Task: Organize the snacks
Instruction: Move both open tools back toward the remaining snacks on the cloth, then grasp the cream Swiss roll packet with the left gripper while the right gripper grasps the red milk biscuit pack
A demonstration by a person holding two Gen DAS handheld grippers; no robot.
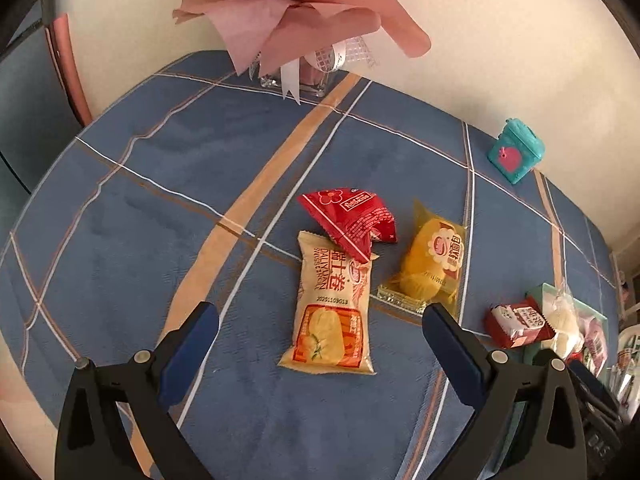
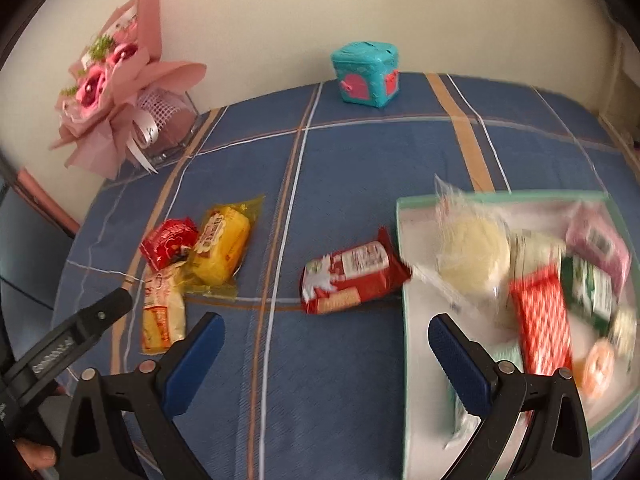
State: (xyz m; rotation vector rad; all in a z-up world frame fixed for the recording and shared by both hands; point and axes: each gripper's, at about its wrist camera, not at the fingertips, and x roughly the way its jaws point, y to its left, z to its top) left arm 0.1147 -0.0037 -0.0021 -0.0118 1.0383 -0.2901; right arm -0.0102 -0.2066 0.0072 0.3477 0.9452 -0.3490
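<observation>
Left gripper [image 1: 320,322] jaws spread wide, nothing held; the tan swiss-roll packet [image 1: 333,308] lies flat on the blue plaid tablecloth [image 1: 160,184] in the gap between the fingers, pads clear of it on both sides. Just beyond it, a red wrapper [image 1: 352,218] overlaps the packet's far corner; a yellow cake packet [image 1: 434,264] sits ahead and right of the right finger, apart from the other two in this view. Open cloth ahead-left of the left gripper as far as the table's curved edge; the far edge meets a cream wall. A pink bouquet [image 1: 304,8] in a clear glass holder stands at that far edge, its top cut off by the frame. A teal box [image 1: 516,150] stands far right by the wall. Right gripper [image 2: 326,344] jaws also wide and empty, over bare cloth. Ahead of it, a red biscuit pack [image 2: 354,276] lies on the cloth, one end touching or overlapping the rim of the green-edged tray [image 2: 404,360]; which one, cannot tell. The tray lies to the right, under the right finger, its near corner cut off. Tray contents blurred: a pale round cake in clear film [image 2: 474,256], a red-and-white checked pack [image 2: 544,328], a green pack [image 2: 592,292], a pink pack [image 2: 600,244], an orange round item [image 2: 598,364]. Labels unreadable. Free cloth lies between the tray and the three-packet cluster.
</observation>
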